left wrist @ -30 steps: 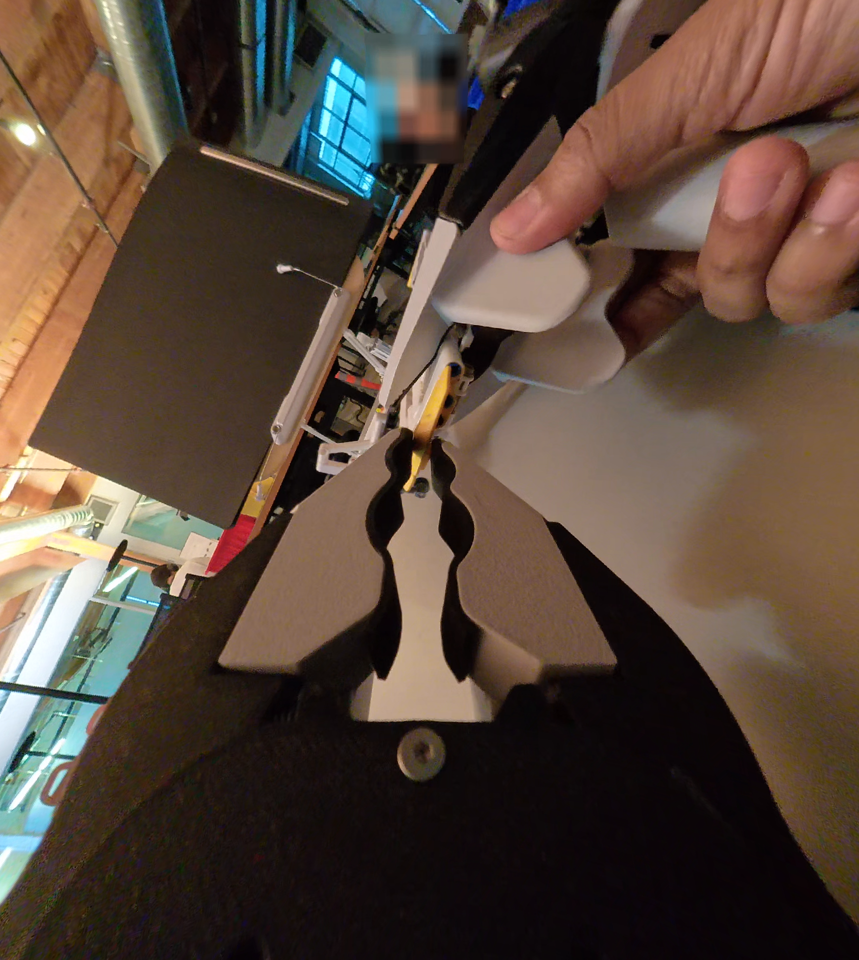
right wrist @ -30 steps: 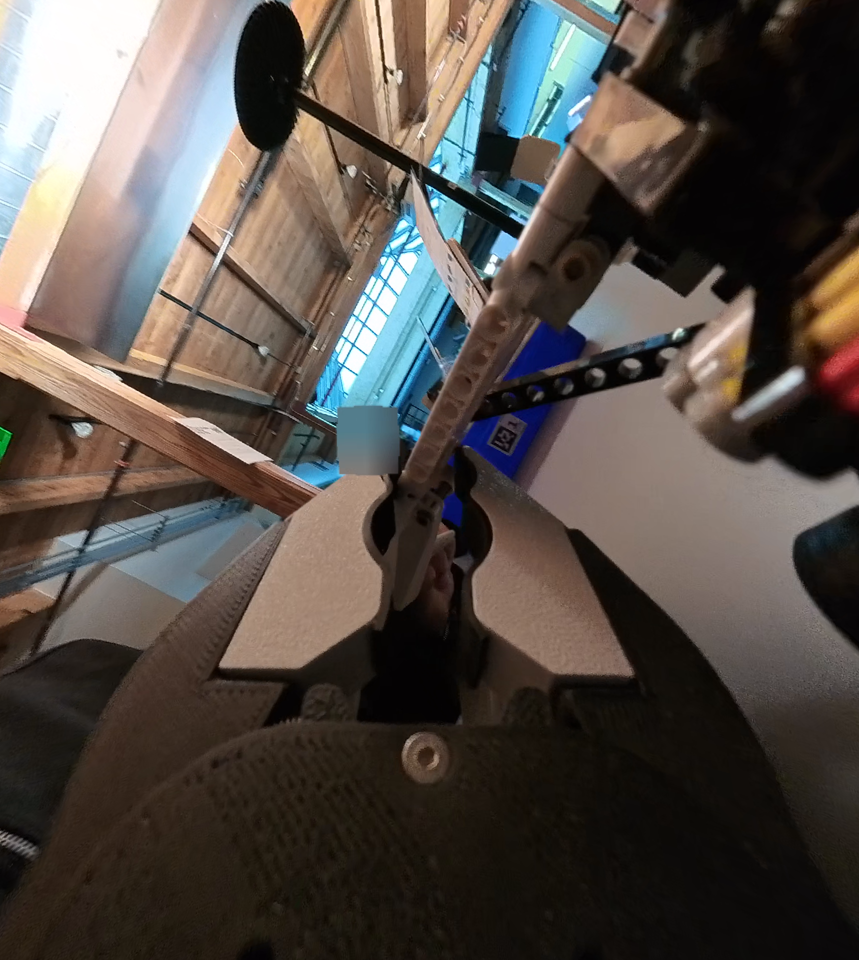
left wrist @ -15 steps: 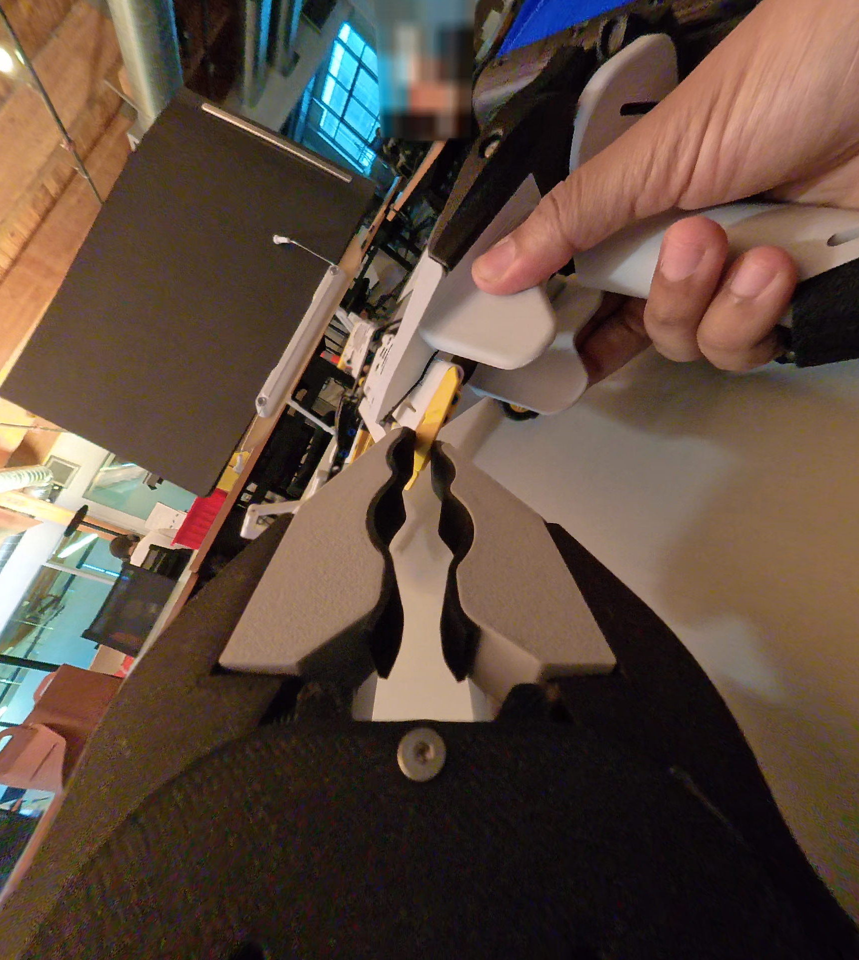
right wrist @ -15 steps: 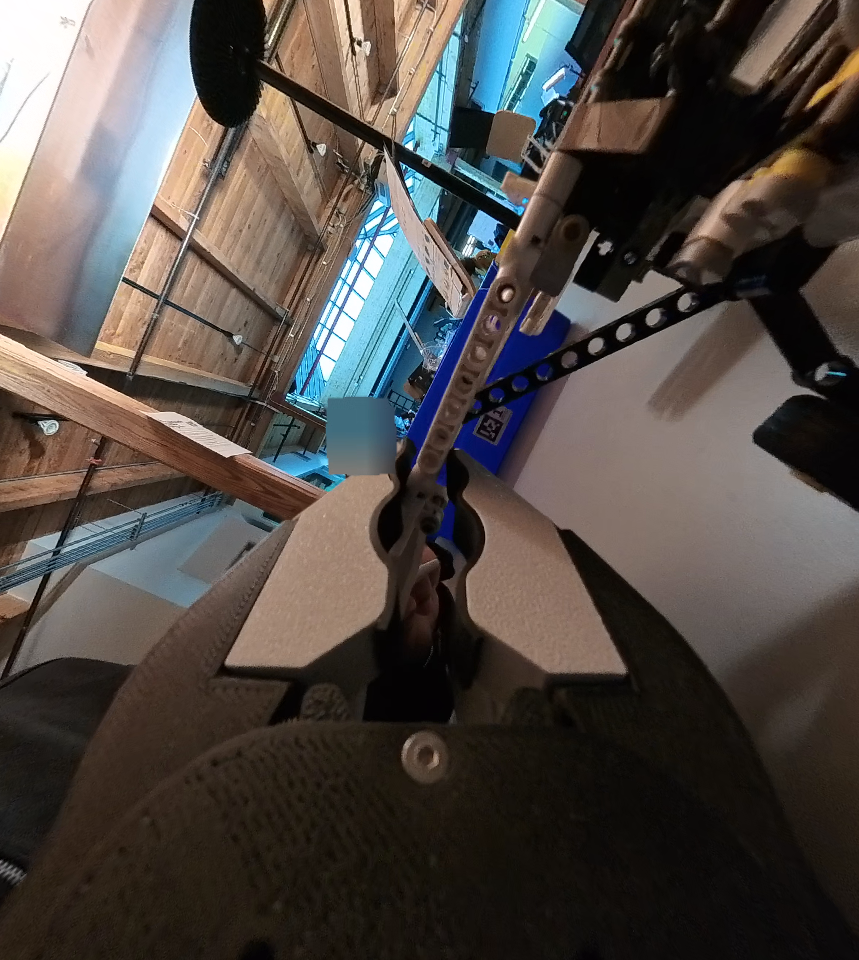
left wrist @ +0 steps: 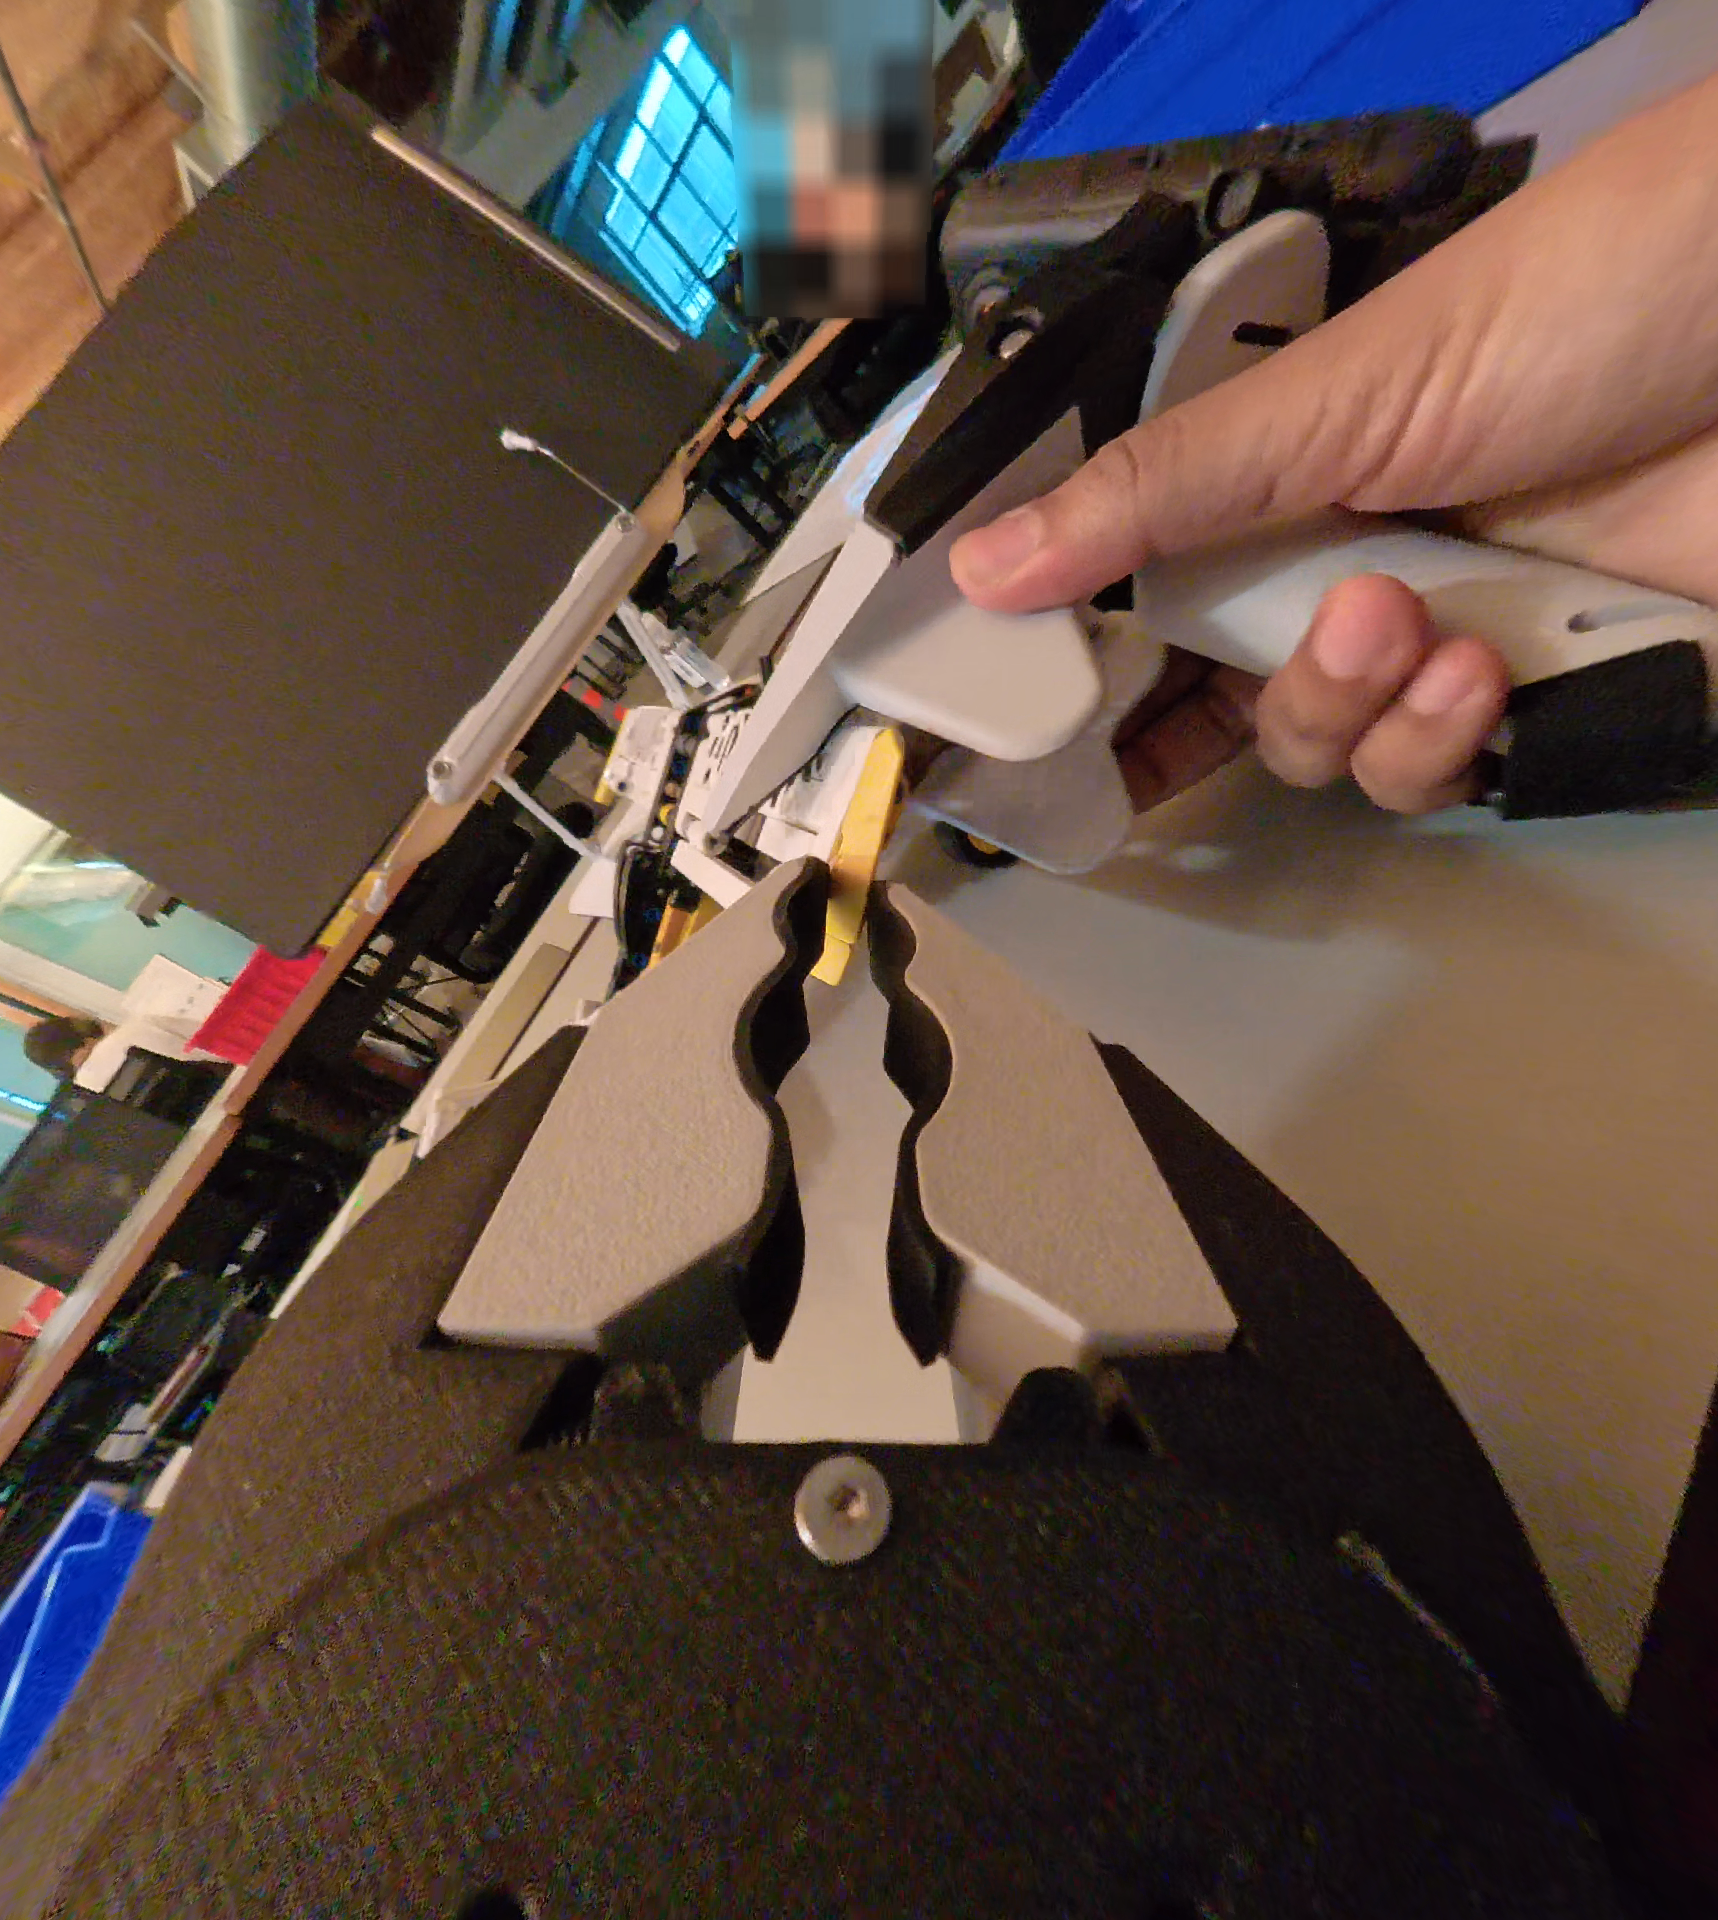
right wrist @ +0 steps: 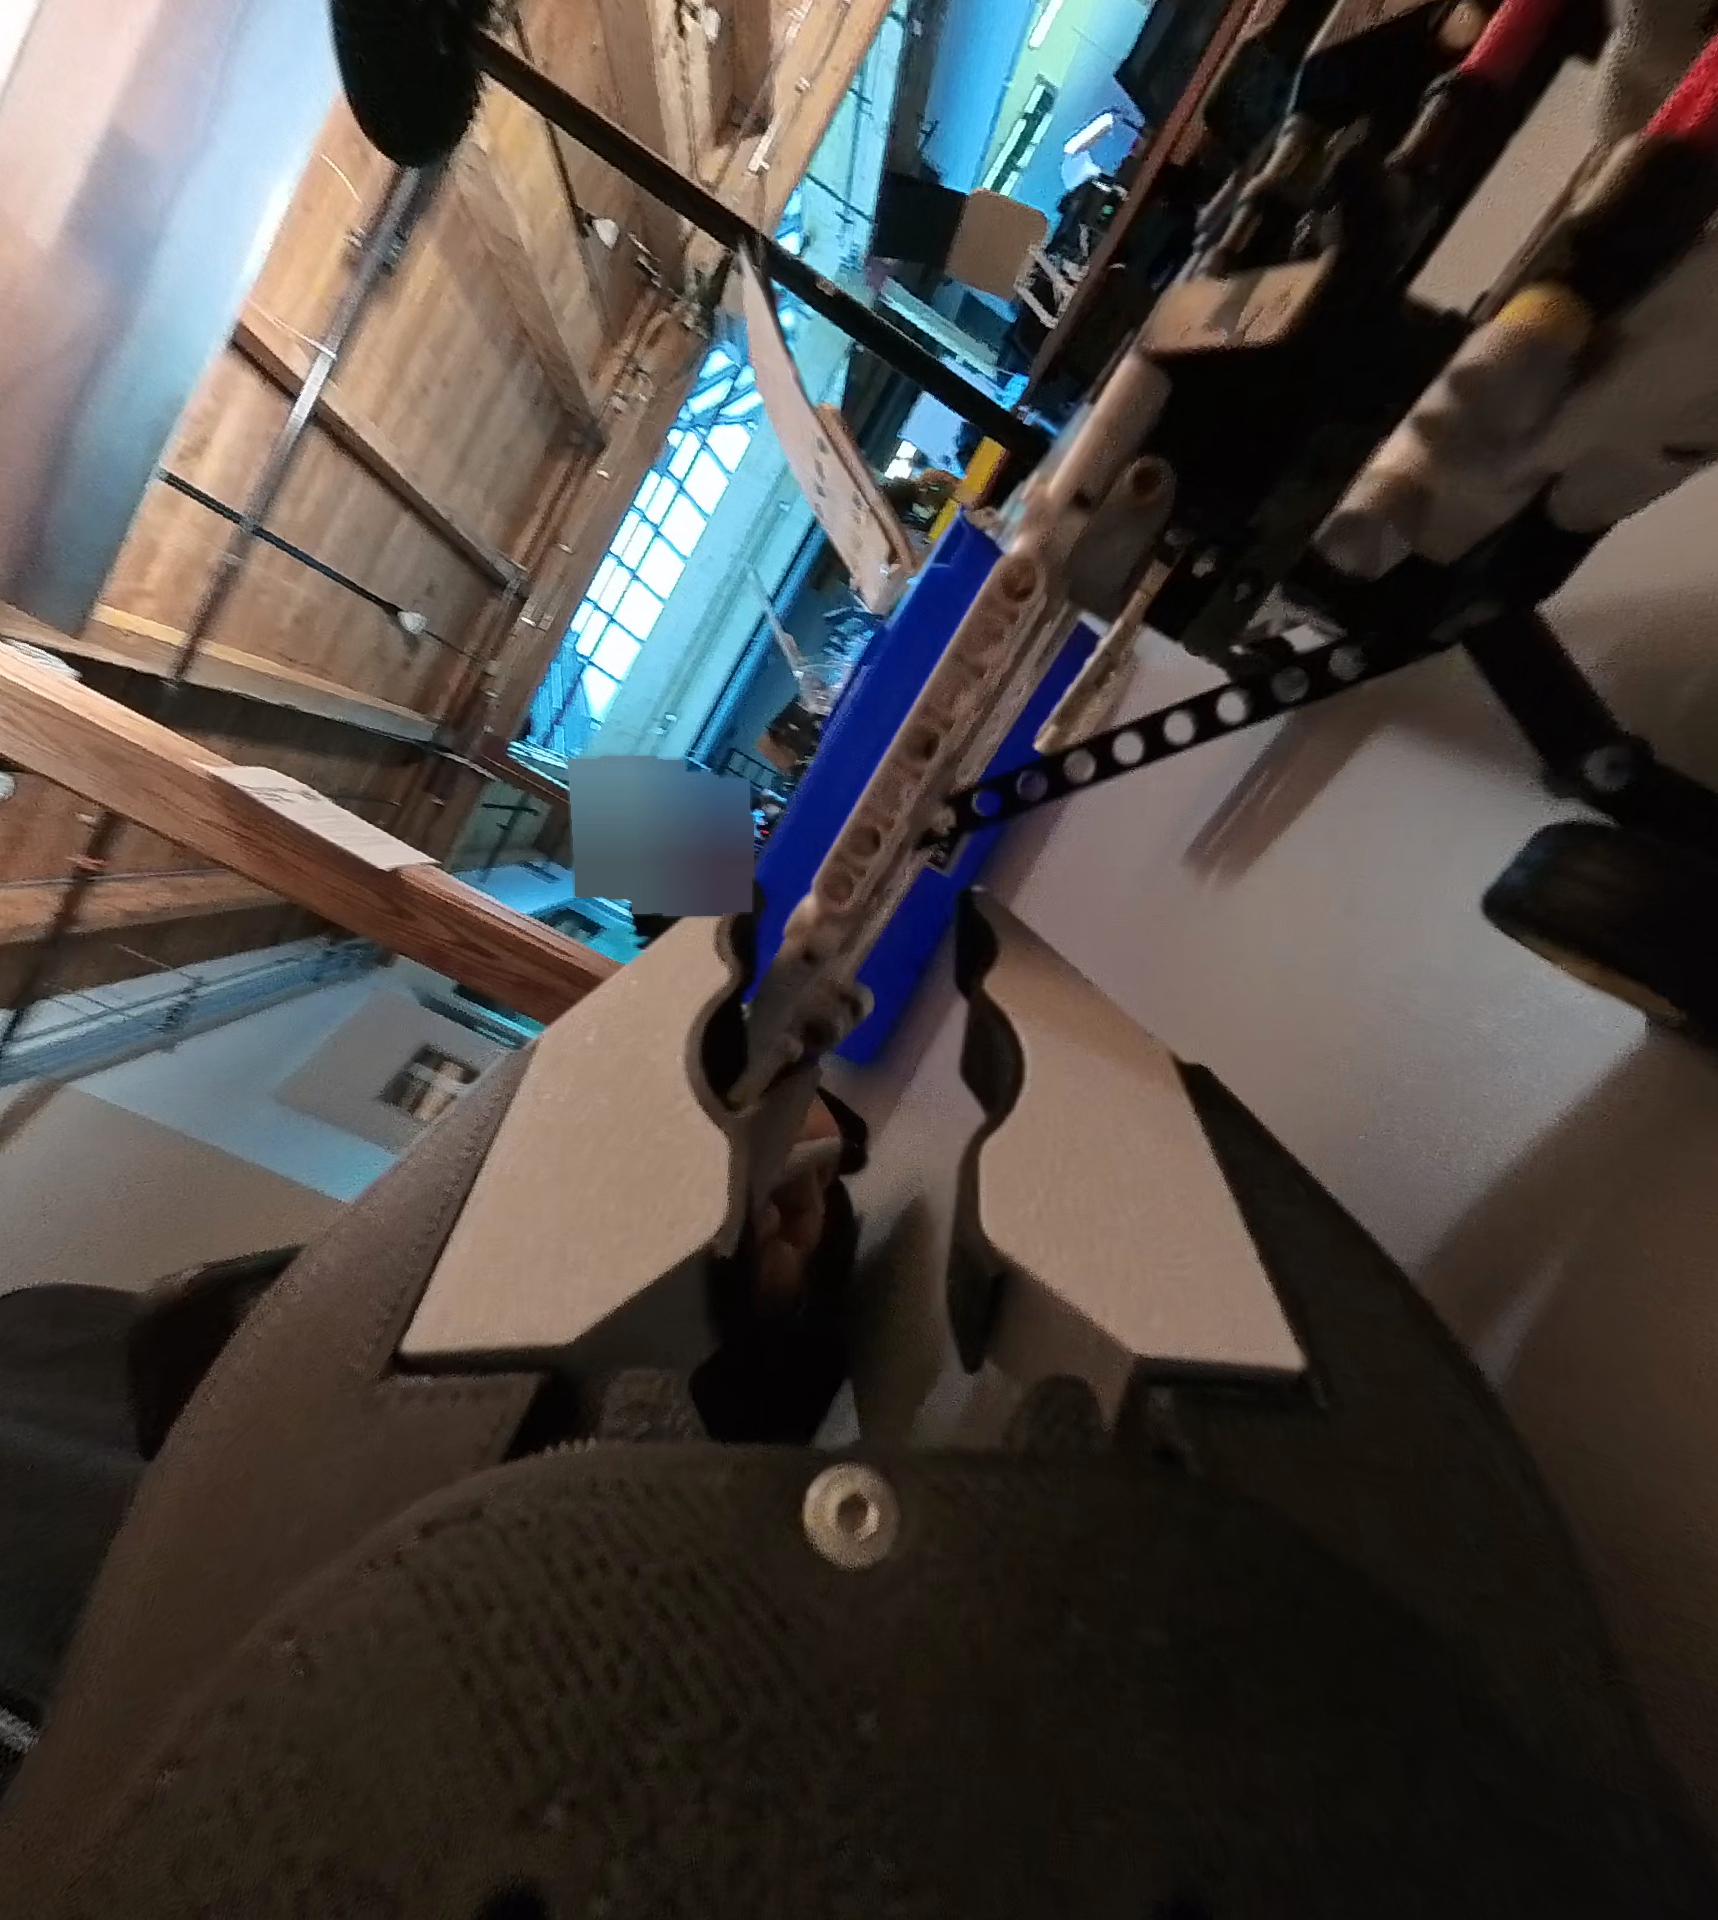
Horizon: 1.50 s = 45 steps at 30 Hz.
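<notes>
Pinching a yellow piece (left wrist: 865,800) of a toy build at 12 o'clock, the left gripper (left wrist: 839,899) is seen almost closed, both tips against it. The right gripper (right wrist: 850,920) is held apart: a pale holed beam (right wrist: 922,748) leans on its left finger only, with the right pad clear. A black holed strip (right wrist: 1177,727) is seen at 2 o'clock and a blue bin (right wrist: 902,987) behind.

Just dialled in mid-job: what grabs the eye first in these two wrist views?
In the left wrist view, a hand gripping the other grey gripper fills the upper right, above a white and yellow toy-brick model; the left gripper pinches the model's yellow piece. In the right wrist view, the right gripper stands open around a pale holed beam that touches only its left finger, a blue bin behind.
</notes>
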Tool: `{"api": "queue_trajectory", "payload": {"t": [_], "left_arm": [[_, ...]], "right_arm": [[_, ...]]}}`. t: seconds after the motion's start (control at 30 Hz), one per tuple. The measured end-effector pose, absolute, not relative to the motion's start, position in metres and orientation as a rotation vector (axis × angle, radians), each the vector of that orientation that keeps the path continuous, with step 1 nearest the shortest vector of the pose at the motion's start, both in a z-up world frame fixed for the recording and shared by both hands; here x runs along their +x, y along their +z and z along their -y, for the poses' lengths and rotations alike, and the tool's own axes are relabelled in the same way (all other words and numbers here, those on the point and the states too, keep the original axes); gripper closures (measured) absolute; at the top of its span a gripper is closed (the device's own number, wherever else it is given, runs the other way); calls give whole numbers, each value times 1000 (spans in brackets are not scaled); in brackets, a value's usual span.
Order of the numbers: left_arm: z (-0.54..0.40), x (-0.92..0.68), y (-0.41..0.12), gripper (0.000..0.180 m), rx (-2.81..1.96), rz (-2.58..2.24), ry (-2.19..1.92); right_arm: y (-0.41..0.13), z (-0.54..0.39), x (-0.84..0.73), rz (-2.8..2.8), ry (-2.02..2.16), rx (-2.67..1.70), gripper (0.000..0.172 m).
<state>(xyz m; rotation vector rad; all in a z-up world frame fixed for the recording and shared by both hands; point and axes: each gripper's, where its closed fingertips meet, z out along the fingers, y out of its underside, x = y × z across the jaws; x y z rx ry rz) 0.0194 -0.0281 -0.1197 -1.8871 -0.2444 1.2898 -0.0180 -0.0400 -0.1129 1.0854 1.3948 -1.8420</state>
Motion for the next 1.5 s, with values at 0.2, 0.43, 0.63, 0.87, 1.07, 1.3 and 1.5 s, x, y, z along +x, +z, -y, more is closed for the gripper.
{"api": "queue_trajectory", "payload": {"t": [0.2,0.43,0.63,0.87,1.07,1.3,1.5], "left_arm": [[13,18,-119,175,-1903,234,1301],[7,19,-122,175,-1905,217,1304],[-15,23,-121,170,-1869,306,1095],[-27,38,-98,146,-1751,328,664],[-1,-14,-75,111,-1816,473,539],[-6,-93,-103,110,-2188,407,317],[-5,-115,-132,135,-2374,189,107]], "right_arm": [[-117,12,1,-1506,-1898,1149,122],[-115,3,18,-1374,-1853,1078,144],[-113,-3,18,-1414,-1920,1092,159],[-114,-23,18,-1647,-1912,1101,162],[-116,-27,20,-1654,-1879,1070,161],[-118,-29,22,-1643,-1849,1031,161],[-118,-34,23,-1661,-1832,1005,161]]}}
